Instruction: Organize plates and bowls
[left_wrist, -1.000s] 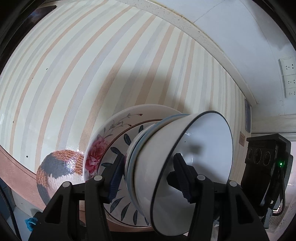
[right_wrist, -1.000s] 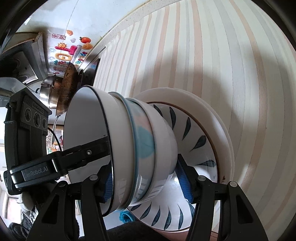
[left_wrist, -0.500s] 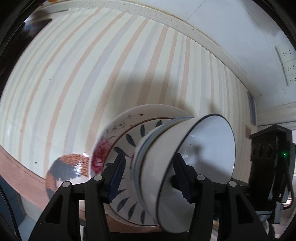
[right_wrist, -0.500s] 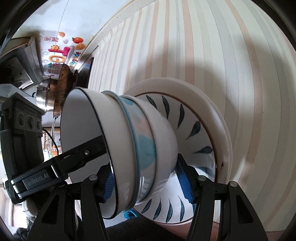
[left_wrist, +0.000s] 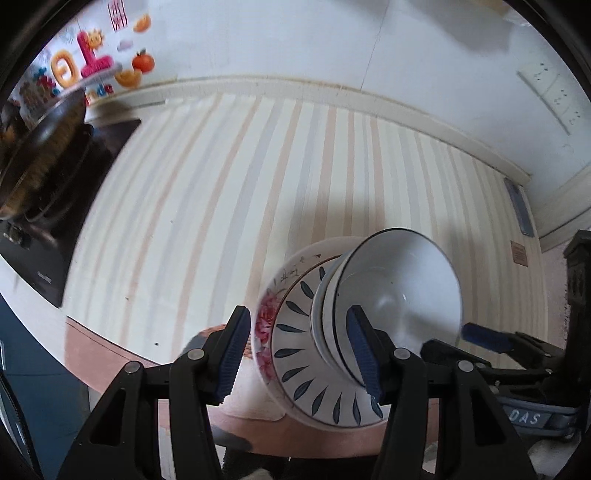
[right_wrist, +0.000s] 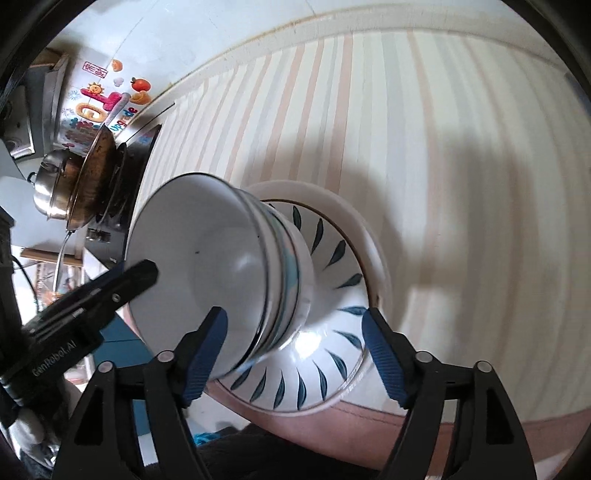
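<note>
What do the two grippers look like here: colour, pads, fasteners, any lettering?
Both are matt black plastic with angular, cut-out finger arms, silver round rivets at the joints and ribbed blue pads on the inner faces. The left gripper carries white "GenRobot.AI" lettering on its side, readable in the right wrist view. The right gripper shows a grey band with partial lettering ending "DAS" in the left wrist view.

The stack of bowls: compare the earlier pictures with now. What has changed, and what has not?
The right gripper has just been opening: its pads, earlier clamped on the stack of bowls, now stand clear on either side. Both cameras have drawn back, showing more striped counter and the stove. The left gripper is no wider than before. The bowls remain nested on the plates.
</note>
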